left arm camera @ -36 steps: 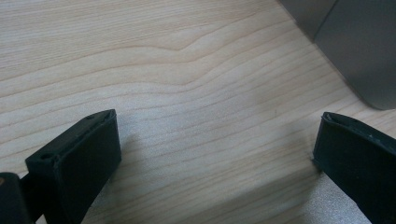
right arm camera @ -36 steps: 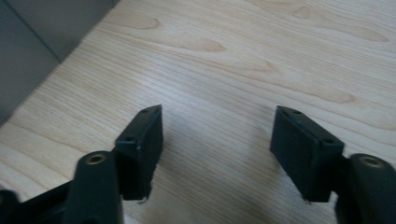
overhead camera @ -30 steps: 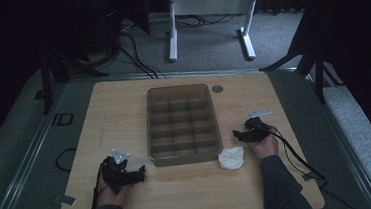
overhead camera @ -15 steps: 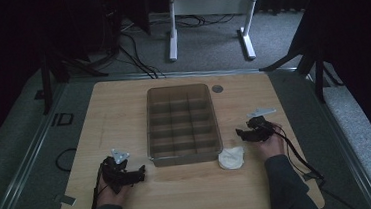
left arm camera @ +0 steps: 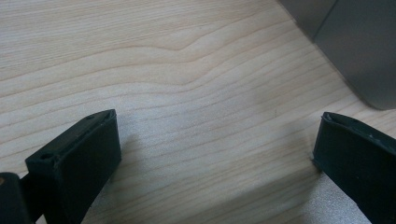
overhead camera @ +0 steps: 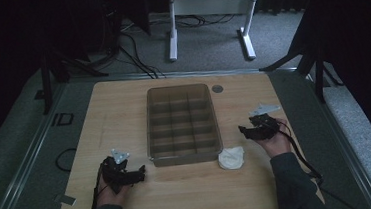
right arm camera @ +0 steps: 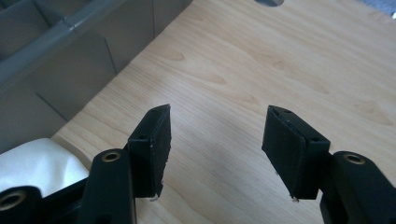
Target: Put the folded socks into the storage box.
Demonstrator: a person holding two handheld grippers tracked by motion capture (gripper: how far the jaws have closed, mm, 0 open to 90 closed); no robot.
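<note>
Pale wood grain covers the surface [overhead camera: 190, 194], on which a grey translucent divided tray [overhead camera: 182, 125] is set near the middle, its compartments appearing bare. A white crumpled object [overhead camera: 231, 158] (cloth or paper, it cannot be told which) is seen just off the tray's near right corner, close to the tray wall. A small dark round disc [overhead camera: 217, 88] is set into the surface beyond the tray's far right corner.

The left gripper [overhead camera: 140, 175] is held low at the near left of the surface, pointed toward the tray's near left corner and apart from it. In the left gripper view its fingers [left arm camera: 79, 163] are spread wide over bare wood, with nothing between them, and a corner of the tray wall [left arm camera: 355, 51] is seen at upper right.

The right gripper [overhead camera: 243, 130] is held to the right of the tray, aimed toward it. In the right gripper view its fingers [right arm camera: 152, 140] are parted and released over bare wood, with the tray [right arm camera: 60, 60] at upper left and the white object [right arm camera: 37, 163] at lower left, beside the left finger.
</note>
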